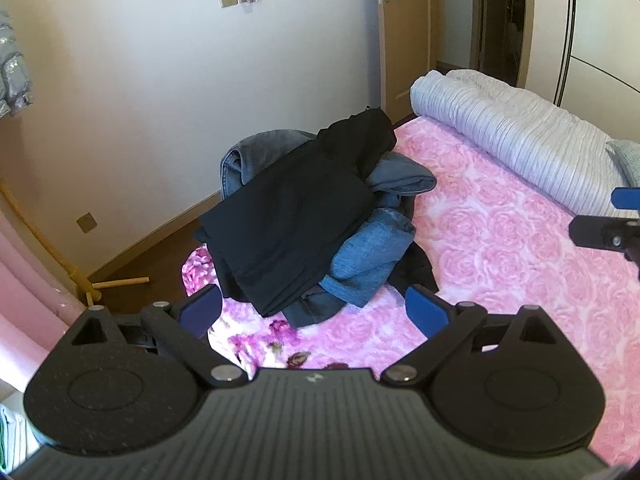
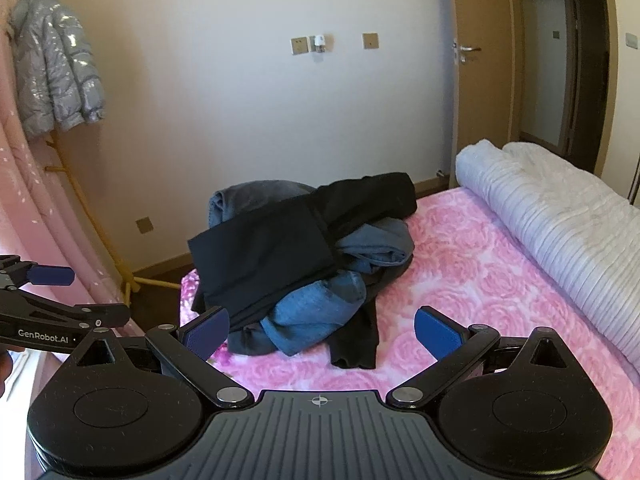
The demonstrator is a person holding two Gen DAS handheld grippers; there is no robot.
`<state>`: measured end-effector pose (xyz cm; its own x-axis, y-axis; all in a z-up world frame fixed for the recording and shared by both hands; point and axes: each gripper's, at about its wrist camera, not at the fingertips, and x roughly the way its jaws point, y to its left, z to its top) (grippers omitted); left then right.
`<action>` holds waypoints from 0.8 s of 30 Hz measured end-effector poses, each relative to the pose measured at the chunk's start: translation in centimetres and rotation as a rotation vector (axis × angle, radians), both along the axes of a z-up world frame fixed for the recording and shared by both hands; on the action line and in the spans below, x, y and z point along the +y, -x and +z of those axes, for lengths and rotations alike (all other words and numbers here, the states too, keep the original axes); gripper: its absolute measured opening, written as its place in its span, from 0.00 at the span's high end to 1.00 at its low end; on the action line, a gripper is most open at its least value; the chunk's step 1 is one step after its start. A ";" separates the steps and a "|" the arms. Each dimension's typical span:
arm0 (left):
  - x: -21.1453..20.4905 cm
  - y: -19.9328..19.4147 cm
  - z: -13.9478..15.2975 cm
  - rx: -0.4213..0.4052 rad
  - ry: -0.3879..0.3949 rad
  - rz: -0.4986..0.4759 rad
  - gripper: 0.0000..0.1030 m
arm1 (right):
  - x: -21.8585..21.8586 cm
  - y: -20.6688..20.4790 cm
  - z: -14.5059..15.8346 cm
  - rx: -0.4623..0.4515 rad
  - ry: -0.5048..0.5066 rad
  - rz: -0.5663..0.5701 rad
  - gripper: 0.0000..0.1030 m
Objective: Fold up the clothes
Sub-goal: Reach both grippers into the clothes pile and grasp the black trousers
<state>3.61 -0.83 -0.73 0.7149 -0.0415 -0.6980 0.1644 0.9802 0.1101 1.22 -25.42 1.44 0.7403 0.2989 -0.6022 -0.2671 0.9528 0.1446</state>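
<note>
A heap of clothes lies on the near left corner of a bed with a pink rose-print cover (image 1: 500, 248) (image 2: 472, 264). On top is a flat black garment (image 1: 288, 216) (image 2: 264, 252), over crumpled blue jeans (image 1: 368, 256) (image 2: 316, 312) and a grey-blue denim piece (image 1: 256, 152) (image 2: 252, 196). My left gripper (image 1: 312, 314) hovers open just short of the heap, nothing between its blue pads. My right gripper (image 2: 322, 332) is also open and empty, a little further back. Each gripper shows at the edge of the other's view: the right one (image 1: 604, 220), the left one (image 2: 68, 300).
A rolled white-grey ribbed quilt (image 1: 512, 136) (image 2: 560, 216) lies along the bed's far right side. A silver puffer jacket (image 2: 52, 76) hangs on a yellow rack (image 2: 100, 232) at the left wall. Wooden floor and a wooden door (image 2: 480, 72) lie beyond the bed.
</note>
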 end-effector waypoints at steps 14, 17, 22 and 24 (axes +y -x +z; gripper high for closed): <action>3.5 -20.0 -7.3 0.036 -0.083 -0.222 0.06 | 2.9 -17.2 -4.9 0.114 0.066 -0.060 0.01; 4.1 -25.4 -9.3 0.022 -0.122 -0.304 0.06 | 3.9 -22.9 -6.3 0.142 0.082 -0.070 0.02; 4.1 -32.1 -12.5 -0.005 -0.220 -0.470 0.10 | 5.5 -31.5 -8.9 0.187 0.106 -0.060 0.02; 3.9 -34.0 -13.7 -0.008 -0.260 -0.531 0.14 | 6.0 -34.7 -10.0 0.205 0.112 -0.051 0.02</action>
<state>37.65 3.04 -14.44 0.6484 -0.2234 -0.7278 0.6231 0.7050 0.3387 35.95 -19.41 -8.54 0.6113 0.1868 -0.7690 -0.1940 0.9775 0.0832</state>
